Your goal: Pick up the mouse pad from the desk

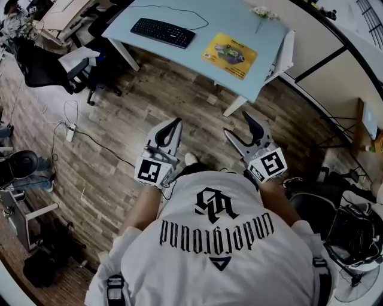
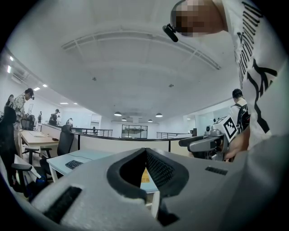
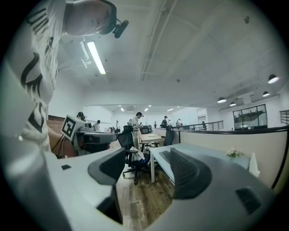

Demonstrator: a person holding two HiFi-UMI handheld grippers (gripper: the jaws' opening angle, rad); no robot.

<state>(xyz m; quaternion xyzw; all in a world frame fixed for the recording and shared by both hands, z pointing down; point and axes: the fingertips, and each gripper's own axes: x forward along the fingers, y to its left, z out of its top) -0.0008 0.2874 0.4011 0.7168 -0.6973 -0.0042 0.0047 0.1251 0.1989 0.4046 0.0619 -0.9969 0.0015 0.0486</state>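
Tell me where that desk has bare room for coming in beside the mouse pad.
Bare desk shows between the keyboard and the mouse pad, and again between the mouse pad and the flowers. Crowded: behind the keyboard, where its cable loops.

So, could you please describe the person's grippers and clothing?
The left claw and right claw each have a pale grey body, black textured pads and a cube of black-and-white square markers. The person wears a white T-shirt with black lettering.
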